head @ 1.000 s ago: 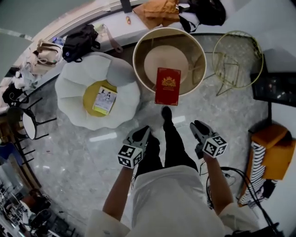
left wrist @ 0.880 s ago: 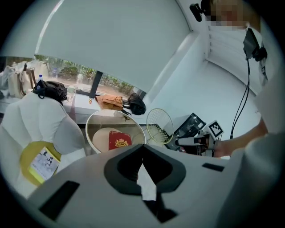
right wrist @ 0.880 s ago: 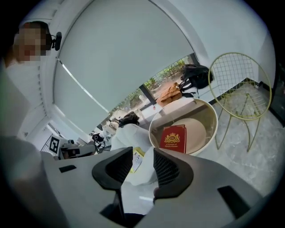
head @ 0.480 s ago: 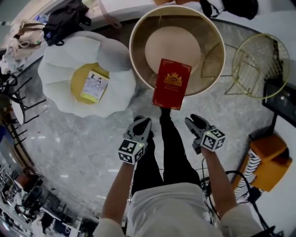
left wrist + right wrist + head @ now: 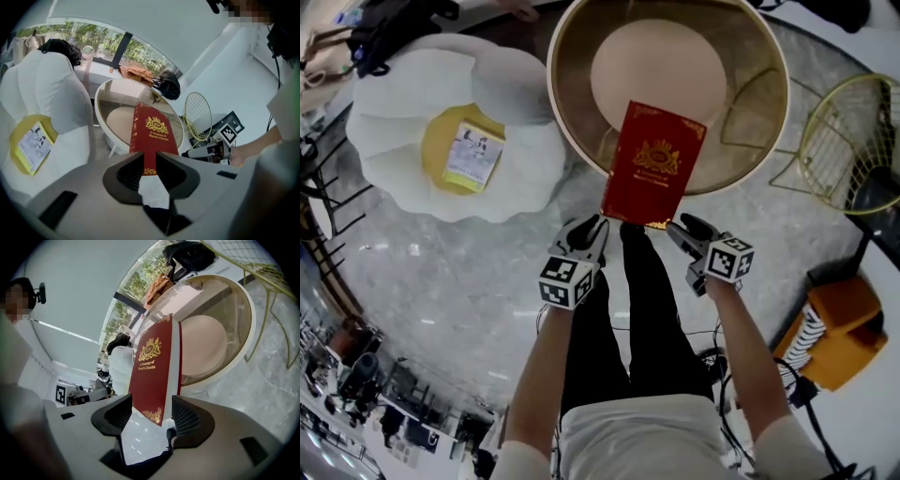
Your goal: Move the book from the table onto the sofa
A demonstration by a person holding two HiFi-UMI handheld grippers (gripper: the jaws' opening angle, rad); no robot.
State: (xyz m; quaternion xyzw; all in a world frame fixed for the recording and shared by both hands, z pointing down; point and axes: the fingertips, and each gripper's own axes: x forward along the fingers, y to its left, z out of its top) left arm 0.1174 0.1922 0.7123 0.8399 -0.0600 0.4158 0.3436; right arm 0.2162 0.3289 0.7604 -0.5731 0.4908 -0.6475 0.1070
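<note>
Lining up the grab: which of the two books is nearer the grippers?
The red book with gold print, overhanging the round table. The pale booklet lies on the sofa's yellow cushion.

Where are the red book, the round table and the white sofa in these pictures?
red book (image 5: 654, 164), head view, middle of its front cover.
round table (image 5: 750, 103), head view, bare glass top right of the book.
white sofa (image 5: 394, 89), head view, an upper left petal cushion.

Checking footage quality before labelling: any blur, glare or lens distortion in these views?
Head view: sharp, fisheye bending toward the edges, glare patches on the floor. Left gripper view: dark vignette, the book title legible. Right gripper view: strong edge bowing, book sharp.
</note>
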